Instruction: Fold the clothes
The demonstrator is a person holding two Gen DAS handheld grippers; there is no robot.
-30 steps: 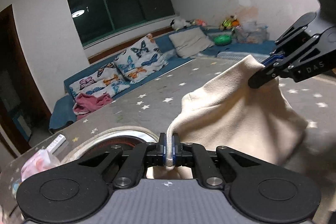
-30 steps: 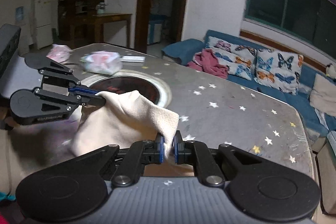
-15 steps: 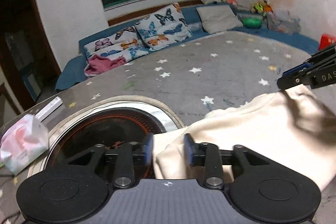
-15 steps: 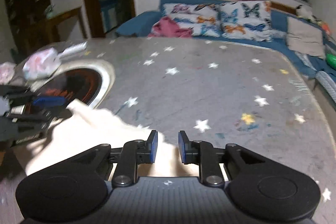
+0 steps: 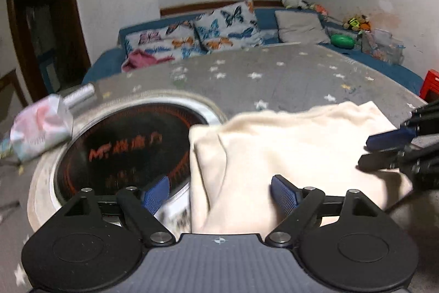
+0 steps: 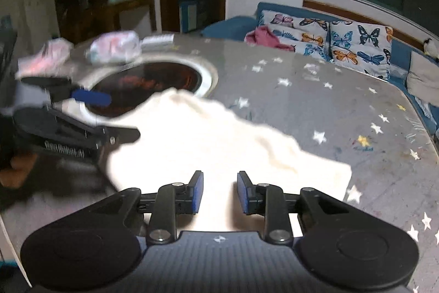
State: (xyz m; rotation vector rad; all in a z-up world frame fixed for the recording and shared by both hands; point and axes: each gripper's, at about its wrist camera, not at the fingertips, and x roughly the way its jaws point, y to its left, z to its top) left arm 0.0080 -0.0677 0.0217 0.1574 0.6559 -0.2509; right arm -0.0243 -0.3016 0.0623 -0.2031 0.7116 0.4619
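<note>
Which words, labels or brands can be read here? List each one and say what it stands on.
Orange print on the dark glass of the round cooktop: starts with what looks like "M", the rest are blurred characters, not readable.
White lettering on the side of the left gripper, seen from the right wrist: too blurred to read.
Packets at the cooktop's edge: print blurred, unreadable.
The cream garment shows no text.

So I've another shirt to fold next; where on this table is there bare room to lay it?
Bare room: the grey star-patterned tabletop between the cream folded garment and the blue sofa with butterfly cushions. Crowded: the round inset cooktop, partly under the garment, and the pink-and-white plastic packets beyond it.
</note>
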